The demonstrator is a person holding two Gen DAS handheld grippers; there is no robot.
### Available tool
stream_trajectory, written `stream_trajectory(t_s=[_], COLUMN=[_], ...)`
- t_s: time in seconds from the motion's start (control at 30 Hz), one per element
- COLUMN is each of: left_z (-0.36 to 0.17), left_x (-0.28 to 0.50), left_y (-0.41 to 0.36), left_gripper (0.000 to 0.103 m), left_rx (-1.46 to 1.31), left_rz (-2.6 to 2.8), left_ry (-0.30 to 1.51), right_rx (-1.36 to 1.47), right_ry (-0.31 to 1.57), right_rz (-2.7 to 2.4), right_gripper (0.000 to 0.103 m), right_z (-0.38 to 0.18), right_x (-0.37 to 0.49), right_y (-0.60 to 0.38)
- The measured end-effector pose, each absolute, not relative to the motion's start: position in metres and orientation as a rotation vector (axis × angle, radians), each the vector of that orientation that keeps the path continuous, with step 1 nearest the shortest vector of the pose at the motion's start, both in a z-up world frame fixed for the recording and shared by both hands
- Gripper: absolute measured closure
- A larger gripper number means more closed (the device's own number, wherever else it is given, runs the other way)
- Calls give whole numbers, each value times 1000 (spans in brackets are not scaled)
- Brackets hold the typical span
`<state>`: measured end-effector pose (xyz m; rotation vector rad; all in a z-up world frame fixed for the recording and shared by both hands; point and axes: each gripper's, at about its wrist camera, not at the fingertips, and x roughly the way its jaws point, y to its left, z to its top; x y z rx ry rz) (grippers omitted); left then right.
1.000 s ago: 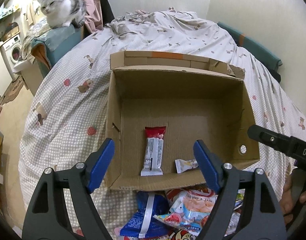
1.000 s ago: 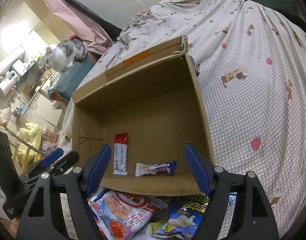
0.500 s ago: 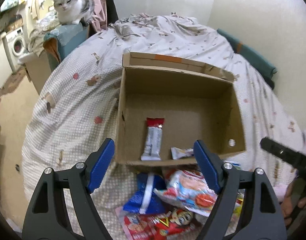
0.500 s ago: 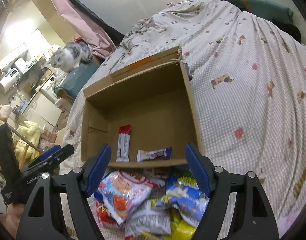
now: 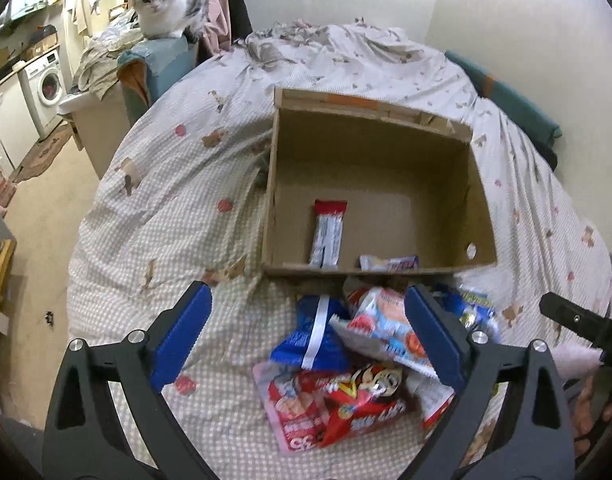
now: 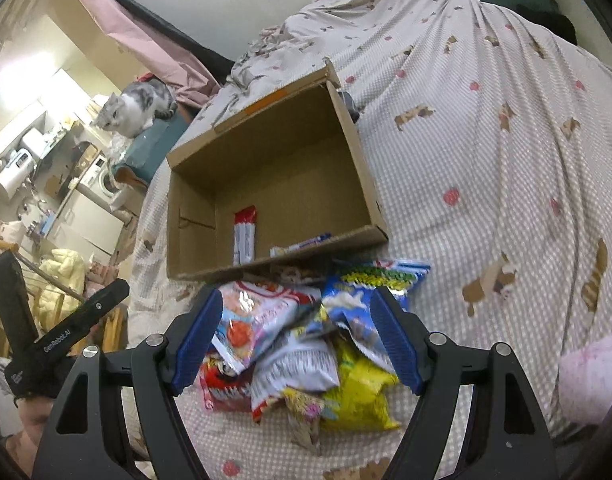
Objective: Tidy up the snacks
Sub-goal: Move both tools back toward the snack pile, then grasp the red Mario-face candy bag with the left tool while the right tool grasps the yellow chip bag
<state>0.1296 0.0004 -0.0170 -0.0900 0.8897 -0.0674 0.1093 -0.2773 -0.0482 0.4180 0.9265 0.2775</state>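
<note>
An open cardboard box (image 5: 481, 200) (image 6: 357, 152) lies on the bed. Inside it are a red-and-white bar (image 5: 326, 232) (image 6: 245, 234) and a small white-and-blue bar (image 5: 387, 262) (image 6: 302, 245) by the near wall. A pile of snack bags (image 5: 353, 368) (image 6: 306, 344) lies on the bedspread in front of the box. My left gripper (image 5: 307, 336) is open and empty above the pile's left part. My right gripper (image 6: 294, 336) is open and empty above the pile's middle.
The bed has a checked bedspread (image 5: 166, 184) (image 6: 485, 168) with small animal prints. A cat (image 5: 162, 0) (image 6: 134, 108) sits on a piece of furniture to the left of the bed. A washing machine (image 5: 46, 80) stands far left. The bed edge drops to the floor on the left.
Both grippers have drawn back from the box towards me and risen. The snack pile now fills the space under the fingers. Both grippers stay open.
</note>
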Motion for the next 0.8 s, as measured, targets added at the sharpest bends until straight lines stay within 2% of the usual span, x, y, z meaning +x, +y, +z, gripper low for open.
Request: stream_trajectory(t_s=[0.3, 0.6, 0.8], left_z=[-42, -92, -122], left_x=[123, 130, 125], left_y=[19, 28, -13], left_gripper=[7, 8, 9], left_rx=[-151, -276, -271], left_rz=[6, 13, -88], left_ry=[1005, 1223, 1325], right_rx=[433, 460, 452], right_ry=[998, 1055, 1061], right_rz=[242, 216, 224], right_gripper=[24, 24, 24], right_z=[-66, -78, -81], right_x=[97, 100, 103], right_y=[-293, -297, -291])
